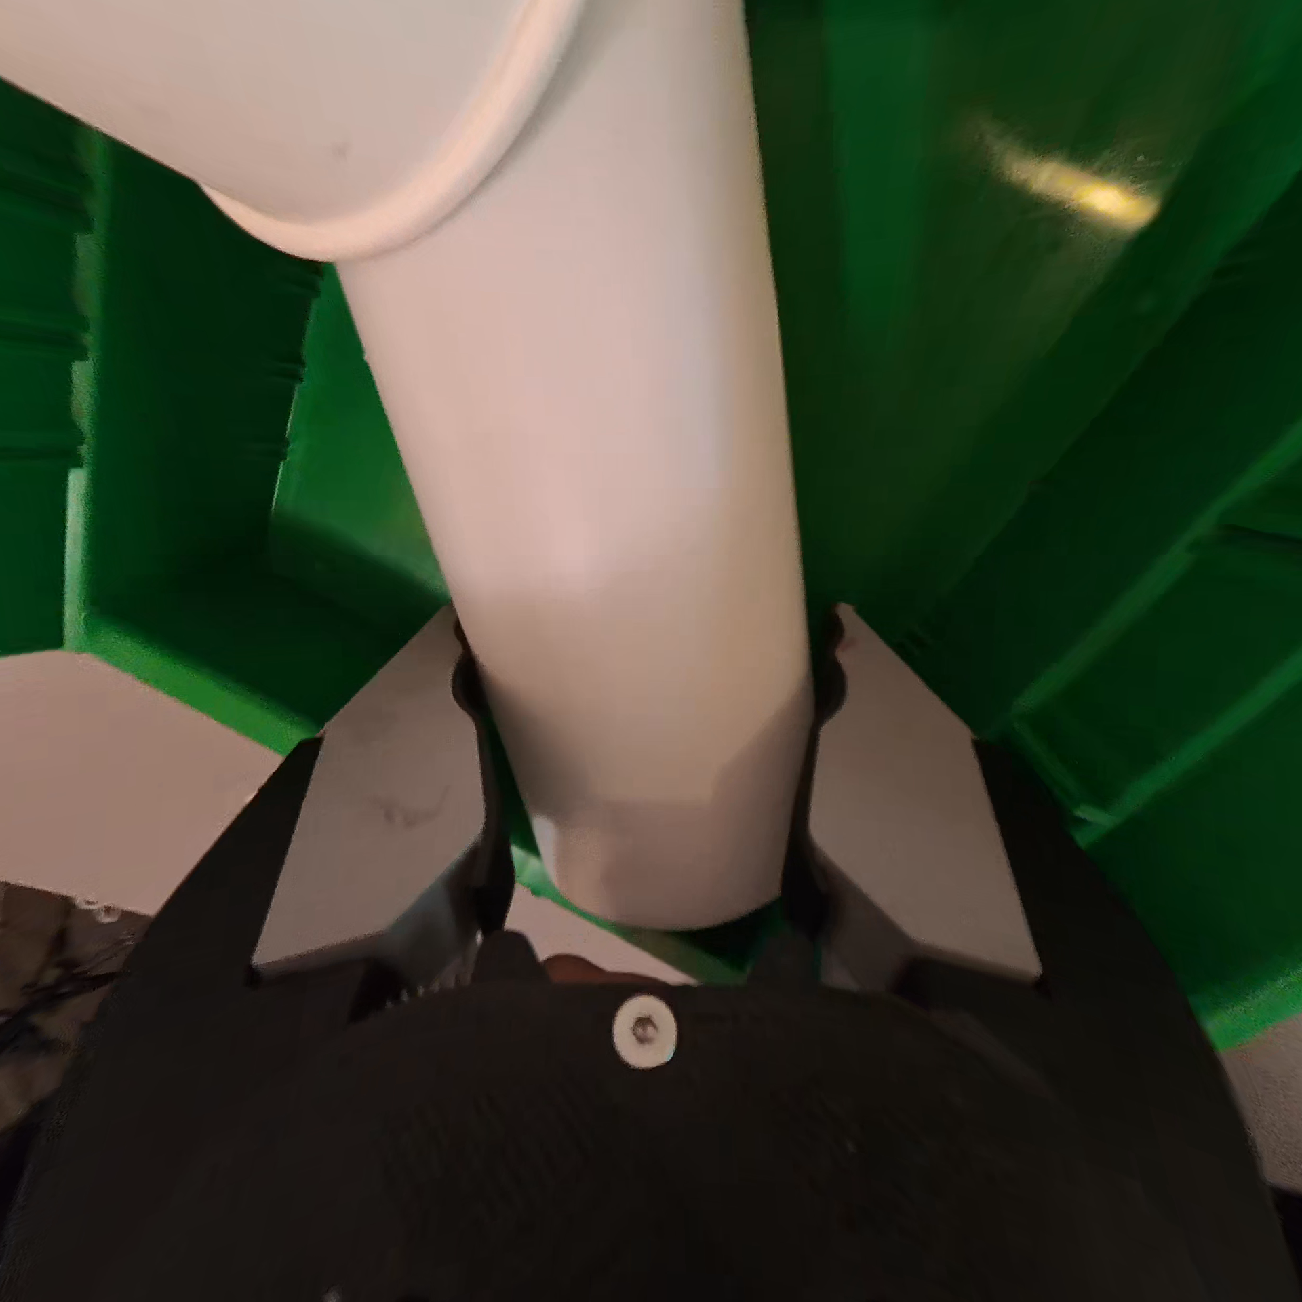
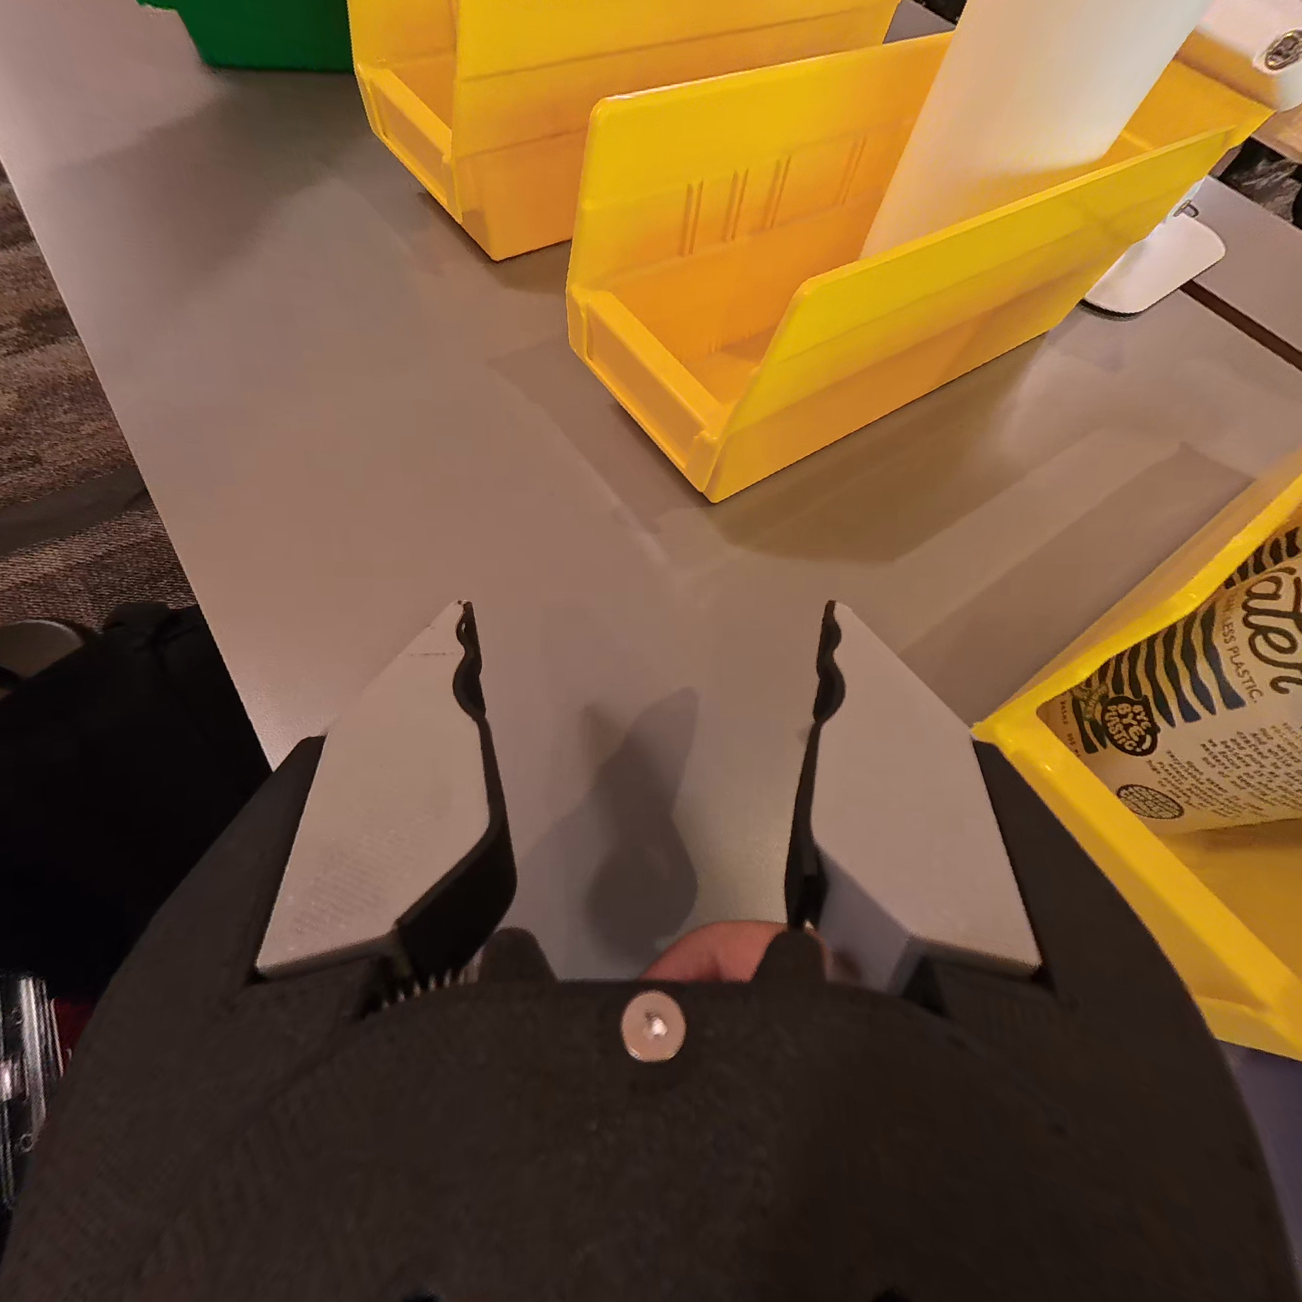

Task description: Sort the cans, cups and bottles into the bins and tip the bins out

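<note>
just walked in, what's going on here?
Sorting in progress. The left gripper is shut on a white cup, holding it over a green bin beside another white cup. The right gripper is open and empty above the grey table, with yellow bins ahead; one at right holds a printed can.

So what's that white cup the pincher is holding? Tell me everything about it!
The white cup is plain and smooth, likely paper, with no pattern showing. It narrows toward its base, nearest the camera, and widens away from it. The left gripper is shut on it, one finger on each side. It hangs over the green bin, beside a second white cup with a rolled rim. Its own rim is out of view.
</note>
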Demonstrator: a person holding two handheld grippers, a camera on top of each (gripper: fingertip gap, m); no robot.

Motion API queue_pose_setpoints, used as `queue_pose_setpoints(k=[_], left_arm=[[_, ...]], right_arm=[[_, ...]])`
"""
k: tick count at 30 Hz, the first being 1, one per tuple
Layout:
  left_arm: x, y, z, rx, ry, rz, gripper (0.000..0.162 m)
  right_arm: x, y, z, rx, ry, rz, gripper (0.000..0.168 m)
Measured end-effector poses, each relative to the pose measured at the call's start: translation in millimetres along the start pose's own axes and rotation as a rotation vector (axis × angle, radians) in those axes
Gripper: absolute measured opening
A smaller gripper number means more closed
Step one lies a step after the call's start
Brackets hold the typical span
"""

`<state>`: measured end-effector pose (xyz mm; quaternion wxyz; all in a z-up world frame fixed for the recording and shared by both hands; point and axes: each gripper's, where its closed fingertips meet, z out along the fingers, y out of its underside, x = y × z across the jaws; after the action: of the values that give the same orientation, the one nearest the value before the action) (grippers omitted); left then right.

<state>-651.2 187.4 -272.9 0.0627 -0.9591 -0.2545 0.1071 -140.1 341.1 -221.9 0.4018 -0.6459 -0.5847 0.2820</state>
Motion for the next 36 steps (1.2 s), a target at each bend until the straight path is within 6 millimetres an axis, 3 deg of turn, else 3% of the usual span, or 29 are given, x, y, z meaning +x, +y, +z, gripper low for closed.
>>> queue_pose_setpoints(k=[10,21,29,36], left_arm=[[-27.8,15.9,-29.1,-0.068,-0.247,0.225,0.091],[-76.9,39.1,-69.3,-0.283,-0.666,0.515,0.091],[-100.9,38.7,-110.3,-0.460,-1.001,0.785,0.091],[-104.7,28.6,-146.2,-0.546,-1.183,0.874,0.088]], right_arm=[[-6.9,-5.7,-6.2,0.017,-0.002,-0.026,0.094],[-14.0,-12.3,-11.2,0.035,-0.014,-0.038,0.093],[-17.6,-12.2,-11.2,0.032,-0.025,-0.043,0.092],[-19.5,-14.0,-13.9,0.038,-0.028,-0.045,0.092]])
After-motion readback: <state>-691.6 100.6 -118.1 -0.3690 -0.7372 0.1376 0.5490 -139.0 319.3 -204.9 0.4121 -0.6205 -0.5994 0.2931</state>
